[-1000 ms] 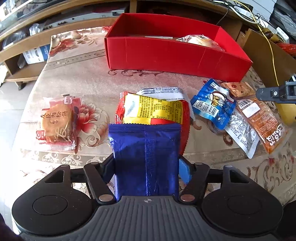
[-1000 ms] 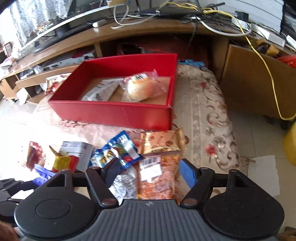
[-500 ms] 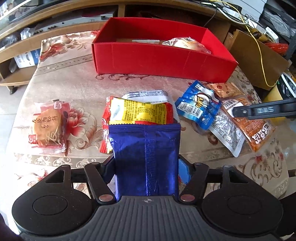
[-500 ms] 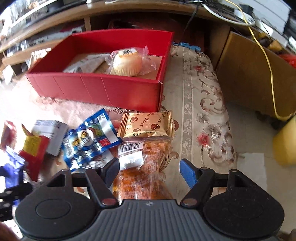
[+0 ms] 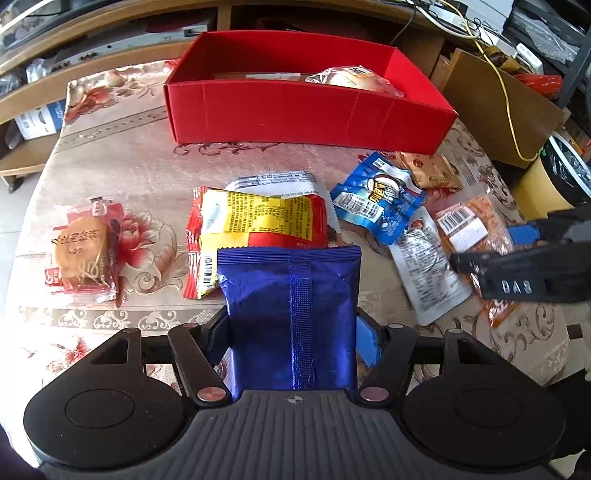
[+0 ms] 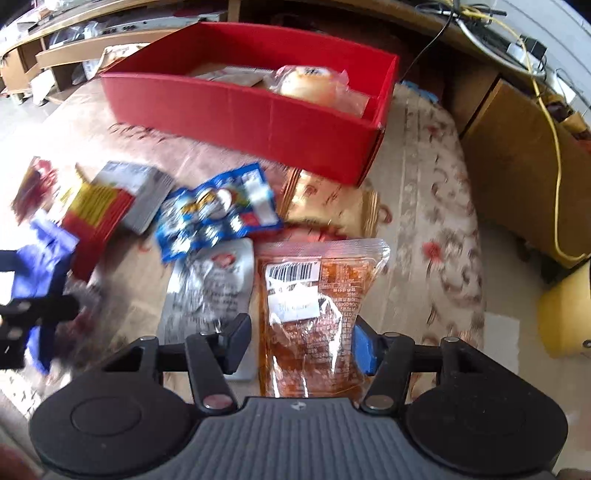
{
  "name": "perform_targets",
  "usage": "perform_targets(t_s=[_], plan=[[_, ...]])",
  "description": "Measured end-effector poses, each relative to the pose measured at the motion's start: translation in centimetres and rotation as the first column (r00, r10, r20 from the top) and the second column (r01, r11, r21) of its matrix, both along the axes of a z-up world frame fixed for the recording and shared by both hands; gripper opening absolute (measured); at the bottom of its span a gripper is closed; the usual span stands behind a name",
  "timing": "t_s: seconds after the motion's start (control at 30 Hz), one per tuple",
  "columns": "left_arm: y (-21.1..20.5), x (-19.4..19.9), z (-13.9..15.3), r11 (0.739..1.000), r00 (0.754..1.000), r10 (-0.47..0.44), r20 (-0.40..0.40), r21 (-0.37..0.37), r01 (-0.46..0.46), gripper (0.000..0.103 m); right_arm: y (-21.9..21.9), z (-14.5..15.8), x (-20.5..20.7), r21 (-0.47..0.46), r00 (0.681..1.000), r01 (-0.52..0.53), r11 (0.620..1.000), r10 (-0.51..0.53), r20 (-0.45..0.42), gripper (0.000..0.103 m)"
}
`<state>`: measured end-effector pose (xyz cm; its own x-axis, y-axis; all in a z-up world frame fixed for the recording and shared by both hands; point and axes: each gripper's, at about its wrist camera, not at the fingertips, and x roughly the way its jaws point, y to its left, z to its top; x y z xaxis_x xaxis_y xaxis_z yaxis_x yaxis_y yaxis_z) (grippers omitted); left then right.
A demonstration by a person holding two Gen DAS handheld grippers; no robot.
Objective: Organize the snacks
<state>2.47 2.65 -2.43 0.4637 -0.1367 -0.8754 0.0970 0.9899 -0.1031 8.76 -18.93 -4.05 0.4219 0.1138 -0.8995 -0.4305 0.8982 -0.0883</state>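
Two grippers among snack packets on a cloth-covered table

The left gripper (image 5: 291,332) points level toward the red box (image 5: 303,114) at the table's far edge, its fingers clamped on a blue packet (image 5: 291,314) that hides them. The right gripper (image 6: 301,341) angles down near the right edge, jaws apart on either side of an orange packet (image 6: 317,314); whether they touch it is unclear. Motion blur smears the right view's left side. A wrapped bun (image 6: 314,83) lies in the box.

Setting: home living room. Low table under a floral tablecloth (image 5: 122,166); wooden TV-stand shelving (image 5: 110,14) behind. Cardboard box (image 5: 491,107), trailing yellow cable (image 6: 550,122) alongside.
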Motion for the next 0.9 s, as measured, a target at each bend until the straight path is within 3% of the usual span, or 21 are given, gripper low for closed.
perform_targets(t_s=[0.3,0.57,0.7,0.77,0.9], plan=[[-0.4,-0.3,-0.1,1.000,1.000,-0.021,-0.007,0.001,0.021,0.073,0.2,-0.4,-1.2,0.001,1.000,-0.009,1.000,0.009,-0.024,0.058],[-1.2,-0.3,-1.0,0.998,0.999,-0.043,-0.021,0.045,0.044,0.074,0.1,-0.9,-0.8,-0.015,0.999,0.040,0.999,-0.040,-0.004,0.085],[-1.4,-0.3,-1.1,0.997,0.998,-0.051,-0.021,0.057,0.052,0.076,-1.6,-1.7,0.2,0.069,0.986,0.148,0.987,-0.142,-0.092,0.091],[-1.3,-0.2,-1.1,0.997,0.998,-0.051,-0.024,0.054,0.052,0.077,-2.2,-2.0,0.6,0.091,0.978,0.178,0.980,-0.166,-0.129,0.100],[-1.5,-0.3,-1.1,0.996,0.998,-0.057,-0.027,0.060,0.058,0.078,-1.9,-1.9,0.4,0.075,0.984,0.153,0.985,-0.145,-0.107,0.097]])
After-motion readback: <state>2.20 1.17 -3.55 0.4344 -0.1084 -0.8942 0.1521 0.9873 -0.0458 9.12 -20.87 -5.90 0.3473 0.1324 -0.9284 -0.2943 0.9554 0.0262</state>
